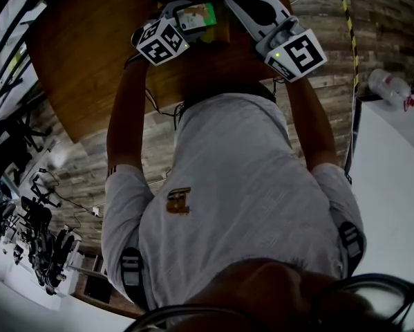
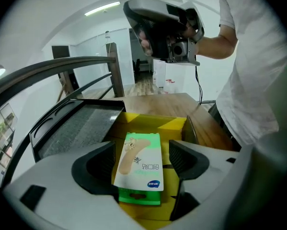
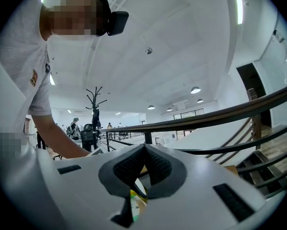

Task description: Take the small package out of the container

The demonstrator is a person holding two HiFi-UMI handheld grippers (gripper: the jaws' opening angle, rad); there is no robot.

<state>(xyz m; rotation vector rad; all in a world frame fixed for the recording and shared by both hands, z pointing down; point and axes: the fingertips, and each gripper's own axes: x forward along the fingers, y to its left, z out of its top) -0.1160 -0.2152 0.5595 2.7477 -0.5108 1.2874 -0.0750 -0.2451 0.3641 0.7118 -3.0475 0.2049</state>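
Well, the left gripper (image 2: 142, 161) is tipped down over the open yellow cardboard box (image 2: 153, 123) on the brown wooden table (image 1: 89, 61). Its claw is released, with the two dark pads standing wide apart. Between them lies the small flat package (image 2: 139, 159), white and green with a picture of a sticking plaster on its face and a green hang tab at the near end. There is a gap on the right side and the left pad sits just beside its edge, so neither pad presses on it. The package rests flat against the yellow inside of the box, its long side running away from the gripper. From overhead it shows as a pale green patch (image 1: 198, 16) at the far side of the table, just beyond the left gripper's marker cube (image 1: 162, 41).

The right gripper (image 3: 144, 153) is held level above the table, off to the side of the box. Its claw is clenched, the ribbed pads meeting at the tips with nothing between them. The person's white T-shirt (image 1: 241, 185) fills the middle of the overhead view.
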